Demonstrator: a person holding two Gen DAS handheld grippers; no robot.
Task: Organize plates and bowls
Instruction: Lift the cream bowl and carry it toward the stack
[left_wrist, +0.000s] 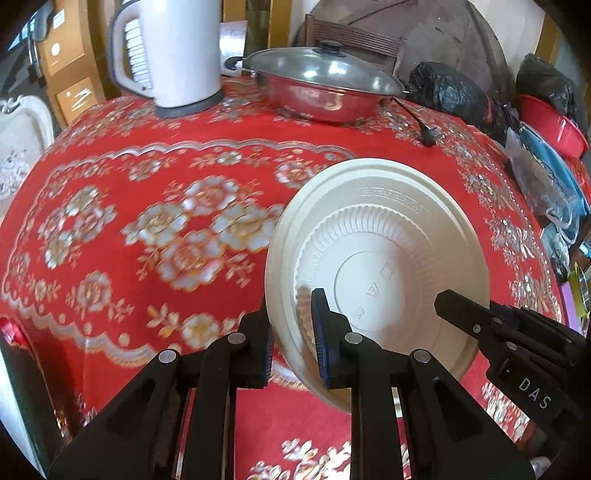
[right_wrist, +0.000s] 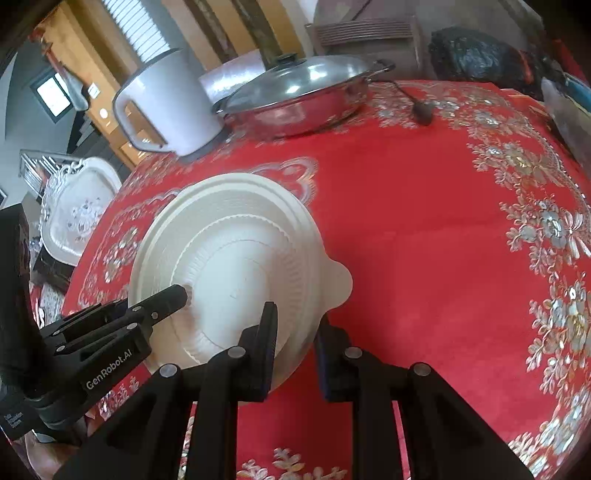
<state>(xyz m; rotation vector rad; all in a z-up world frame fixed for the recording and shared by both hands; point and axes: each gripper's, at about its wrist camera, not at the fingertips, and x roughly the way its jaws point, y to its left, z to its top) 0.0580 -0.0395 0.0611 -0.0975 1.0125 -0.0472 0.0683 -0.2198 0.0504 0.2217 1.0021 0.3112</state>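
One white bowl (left_wrist: 376, 266) is in view — no plates — held tilted above the red tabletop (left_wrist: 166, 221), in front of the one lidded pan (left_wrist: 325, 88) and one kettle (left_wrist: 173, 51). Left gripper (left_wrist: 291, 339) and right gripper (right_wrist: 295, 350) each clamp its rim on opposite sides. Judging by this, sorting is barely begun — the bowl's resting place isn't visible.

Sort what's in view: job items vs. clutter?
Job:
- white plastic bowl, gripped at opposite rim edges
- left gripper, jaws shut on its rim
- right gripper, jaws shut on its rim

Lying about:
- white kettle
- lidded steel pan
- black bags
- black plug
- red tablecloth
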